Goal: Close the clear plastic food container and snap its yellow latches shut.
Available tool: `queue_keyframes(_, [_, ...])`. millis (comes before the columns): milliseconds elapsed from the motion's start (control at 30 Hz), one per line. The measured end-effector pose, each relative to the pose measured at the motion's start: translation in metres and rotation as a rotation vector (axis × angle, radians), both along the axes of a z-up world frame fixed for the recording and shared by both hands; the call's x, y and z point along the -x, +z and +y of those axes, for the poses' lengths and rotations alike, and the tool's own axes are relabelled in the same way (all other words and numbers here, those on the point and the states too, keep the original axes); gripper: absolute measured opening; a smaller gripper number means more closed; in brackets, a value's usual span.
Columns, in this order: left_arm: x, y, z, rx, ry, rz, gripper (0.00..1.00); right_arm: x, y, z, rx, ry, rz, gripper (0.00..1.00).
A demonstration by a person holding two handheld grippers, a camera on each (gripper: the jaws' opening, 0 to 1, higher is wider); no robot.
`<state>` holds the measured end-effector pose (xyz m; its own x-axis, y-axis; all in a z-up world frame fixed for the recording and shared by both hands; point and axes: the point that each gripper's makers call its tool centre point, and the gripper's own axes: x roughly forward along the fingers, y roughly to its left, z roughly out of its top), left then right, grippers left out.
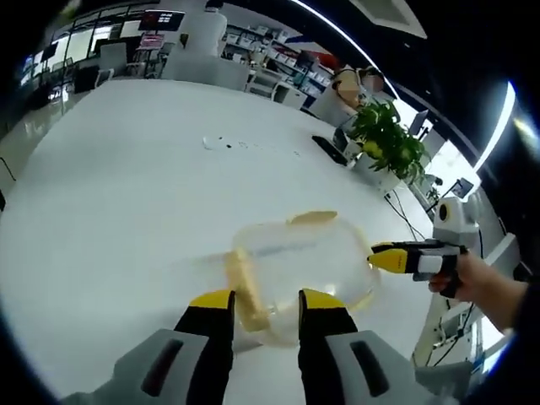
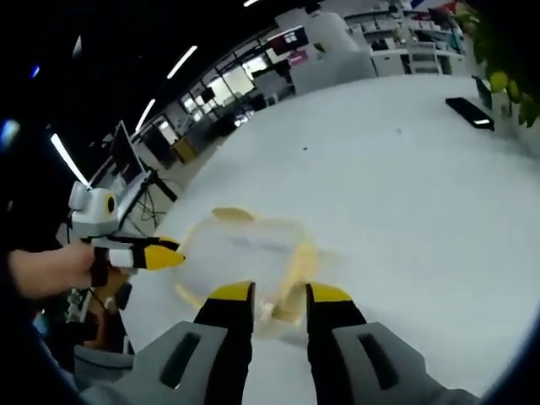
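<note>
Clear plastic food container [image 1: 304, 261] sits on white table [image 1: 126, 194], lid on, yellow latches [image 1: 312, 218] at edges. Left gripper [image 1: 265, 314] just short of its near edge, jaws apart, holding nothing. Right gripper [image 2: 279, 302] at opposite side, jaws likewise parted, near yellow latch between tips. Potted plant [image 1: 386, 139] beyond on table.

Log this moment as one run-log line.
left hand-held gripper: open, at container's near edge | right hand-held gripper: open, opposite side | clear food container: on white table | yellow latches: state unclear
</note>
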<state>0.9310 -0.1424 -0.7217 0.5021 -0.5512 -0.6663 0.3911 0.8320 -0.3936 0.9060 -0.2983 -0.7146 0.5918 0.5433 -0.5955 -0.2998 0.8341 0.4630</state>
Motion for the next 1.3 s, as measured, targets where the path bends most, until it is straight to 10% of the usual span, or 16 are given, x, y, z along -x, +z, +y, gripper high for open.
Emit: queue_keyframes(1300, [-0.015, -0.022, 0.001, 0.026, 0.080, 0.124, 0.11, 0.008, -0.002, 0.006, -0.038, -0.064, 0.064, 0.16])
